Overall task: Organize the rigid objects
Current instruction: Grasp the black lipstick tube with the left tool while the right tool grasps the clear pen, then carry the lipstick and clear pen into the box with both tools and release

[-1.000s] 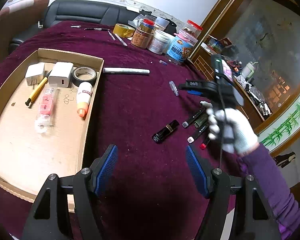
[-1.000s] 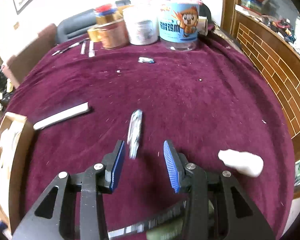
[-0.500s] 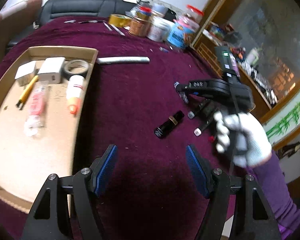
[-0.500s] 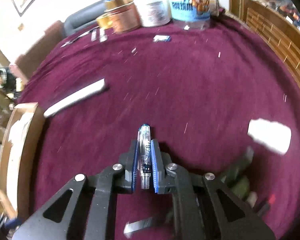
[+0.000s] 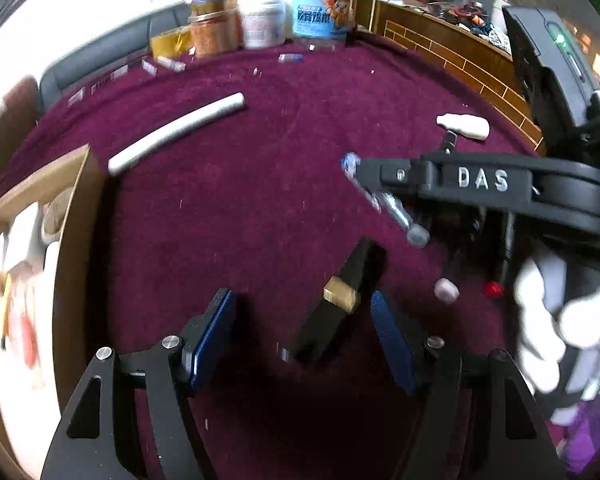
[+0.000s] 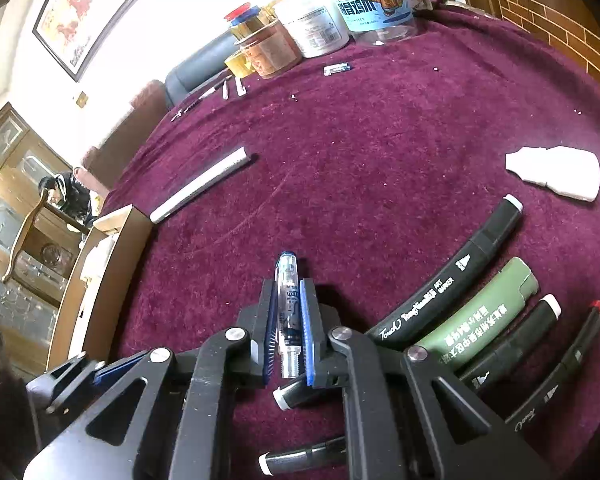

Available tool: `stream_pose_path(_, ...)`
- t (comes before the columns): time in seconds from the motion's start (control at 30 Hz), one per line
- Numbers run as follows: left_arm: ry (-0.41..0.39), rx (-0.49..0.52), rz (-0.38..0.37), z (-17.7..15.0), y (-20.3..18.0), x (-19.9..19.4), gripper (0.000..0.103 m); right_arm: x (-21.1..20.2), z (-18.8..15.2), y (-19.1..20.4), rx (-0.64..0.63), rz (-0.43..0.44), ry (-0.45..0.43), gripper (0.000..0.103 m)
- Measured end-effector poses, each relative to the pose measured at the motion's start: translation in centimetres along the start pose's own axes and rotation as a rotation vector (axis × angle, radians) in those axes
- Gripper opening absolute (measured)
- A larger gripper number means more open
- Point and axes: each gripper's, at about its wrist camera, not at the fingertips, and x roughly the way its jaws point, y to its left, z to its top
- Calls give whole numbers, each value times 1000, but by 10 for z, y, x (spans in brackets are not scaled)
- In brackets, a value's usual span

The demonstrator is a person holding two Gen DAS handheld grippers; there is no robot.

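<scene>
My right gripper (image 6: 287, 312) is shut on a clear pen refill tube (image 6: 287, 280) and holds it above the maroon cloth; it also shows in the left wrist view (image 5: 374, 192) with the tube (image 5: 400, 216) sticking out. My left gripper (image 5: 304, 320) is open, low over the cloth, with a black lipstick with a gold band (image 5: 340, 300) lying between its fingers, nearer the right one. A cardboard tray (image 5: 76, 240) with several items is at the left.
Black markers (image 6: 460, 280) and a green tube (image 6: 480, 320) lie right of my right gripper. A white marker (image 5: 176, 132), a white bottle (image 5: 464, 126) and jars (image 5: 260, 20) lie farther back. The table edge and a wooden cabinet are on the right.
My right gripper closed on the clear tube and lifted it off the cloth. My left gripper moved forward and down so the black lipstick now lies between its open fingers.
</scene>
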Motion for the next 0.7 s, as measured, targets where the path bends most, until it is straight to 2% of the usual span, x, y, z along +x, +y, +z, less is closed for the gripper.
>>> stream_pose_path(0.07,-11,49,-3,4,-9,5,63,0,0,-1,-1,3,2,8)
stream_pose_path(0.13,-30,60,-6,6,-12,6,54,0,0,-2,-3,4,3,8)
stream_pose_path(0.17,-35,65,-15,6,-13,5,40,0,0,-2,-4,4,3,8)
stream_pose_path(0.2,-37,67,-19,7,-15,4,18,0,0,-1,-5,4,3,8)
stream_pose_path(0.23,-35,66,-21,7,-15,3,14,0,0,-1,-8,3,2,8)
stream_pose_path(0.43,-52,-48,-113,-2,9,-18,14,1,-2,4,-58,-21,-6,9)
stream_pose_path(0.6,-154,-155,-174,-24,46,-73,14,2,-3,4,-71,-14,-11,10)
stream_pose_path(0.7,-210,-207,-173,-37,76,-108,14,4,-4,13,-113,-73,-15,10)
